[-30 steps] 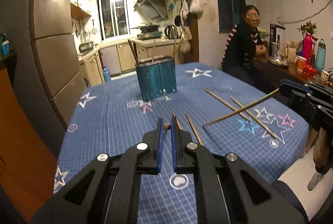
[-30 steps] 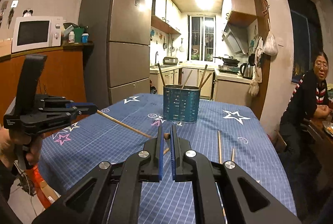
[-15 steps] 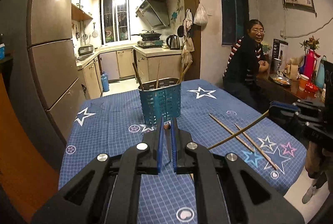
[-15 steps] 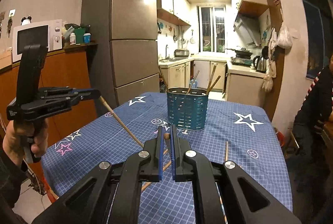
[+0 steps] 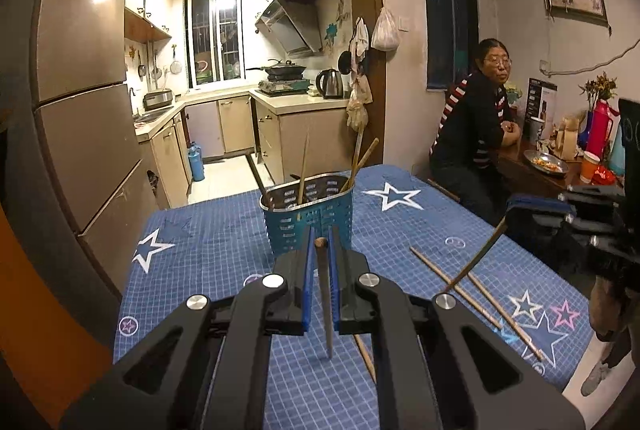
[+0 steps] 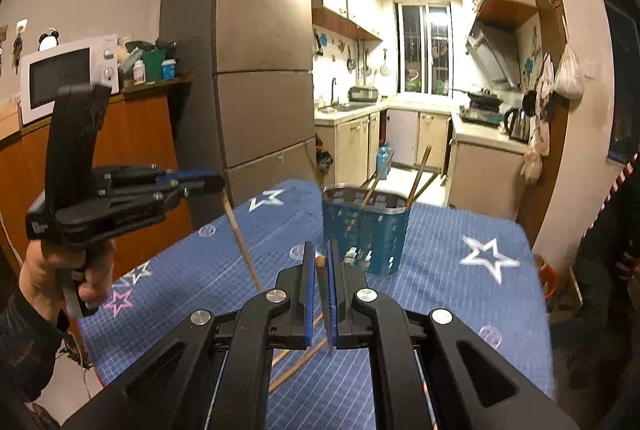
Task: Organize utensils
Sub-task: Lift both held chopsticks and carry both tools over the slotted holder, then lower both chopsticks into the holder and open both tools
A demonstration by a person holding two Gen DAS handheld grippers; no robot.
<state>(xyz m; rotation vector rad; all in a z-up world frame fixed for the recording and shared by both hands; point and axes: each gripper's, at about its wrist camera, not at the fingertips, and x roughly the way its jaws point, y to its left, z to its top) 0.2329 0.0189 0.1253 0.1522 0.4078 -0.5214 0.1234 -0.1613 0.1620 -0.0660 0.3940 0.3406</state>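
Both grippers now hold their chopsticks upright and nearer the blue holder (image 5: 308,220) than a second ago, when each stick lay close to level over the table; the carry toward the holder appears well under way.

The left gripper (image 5: 321,262) has its jaws clamped on a dark chopstick (image 5: 325,306), blunt end up between the blue pads, tip hanging above the blue checked tablecloth (image 5: 208,242). The right gripper (image 6: 318,270) is likewise closed on a chopstick (image 6: 323,300); in the left view that stick slants down toward the table, its tip close to two loose chopsticks (image 5: 472,290) lying on the cloth.

The holder stands upright near the table's far middle, several chopsticks already leaning in it. Another loose one (image 5: 365,352) lies just beside the left gripper's underside.

Room overhead looks open, and the holder's rim is unobstructed from this side. The standing sticks lean right, so the left part of the opening seems the freer entry. A seated woman (image 5: 476,134) is well apart at the right.
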